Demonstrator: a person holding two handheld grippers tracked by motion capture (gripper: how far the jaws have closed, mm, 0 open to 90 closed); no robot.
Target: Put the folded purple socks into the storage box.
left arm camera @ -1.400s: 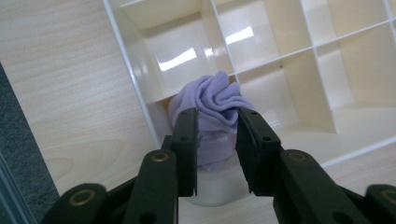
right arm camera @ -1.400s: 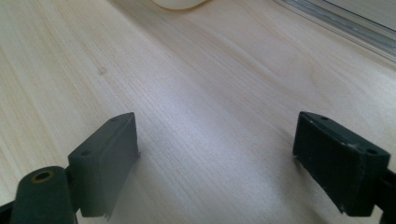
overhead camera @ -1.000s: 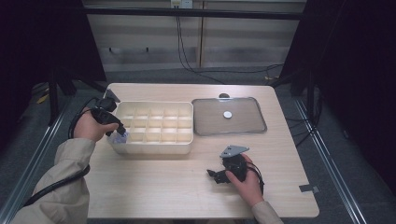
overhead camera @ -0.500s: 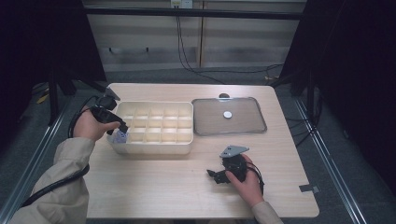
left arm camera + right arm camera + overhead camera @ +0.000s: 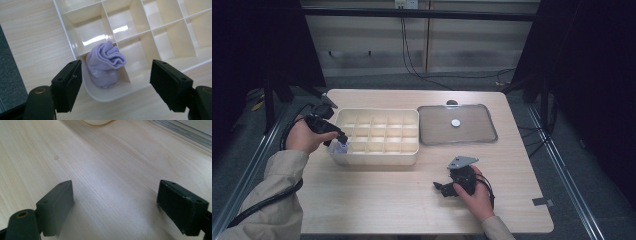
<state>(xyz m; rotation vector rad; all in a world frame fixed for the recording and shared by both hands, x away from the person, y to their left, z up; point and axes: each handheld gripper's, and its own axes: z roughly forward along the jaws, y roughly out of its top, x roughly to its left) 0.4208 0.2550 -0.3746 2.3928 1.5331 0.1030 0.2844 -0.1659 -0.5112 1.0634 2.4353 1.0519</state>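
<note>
- Left gripper (image 5: 115,82) hangs over the near-left corner of the cream organiser tray (image 5: 377,132), and its jaws have just been opening: they stand wide now, clear of the cloth on both sides.
- The lilac sock (image 5: 106,65), bunched into a soft roll, sits released in that corner compartment, leaning on the divider and touching neither pad.
- From the high view, the left hand (image 5: 304,137) is right at the tray's left end, with the lilac bundle just visible inside the rim.
- Right gripper (image 5: 115,207) is low over bare wooden table (image 5: 377,200), jaws spread wide with nothing between them.
- The right hand (image 5: 474,192) sits near the table's front edge, well apart from the tray.
- Behind it, a grey lid (image 5: 457,125) lies flat just beside the tray's right end.
</note>
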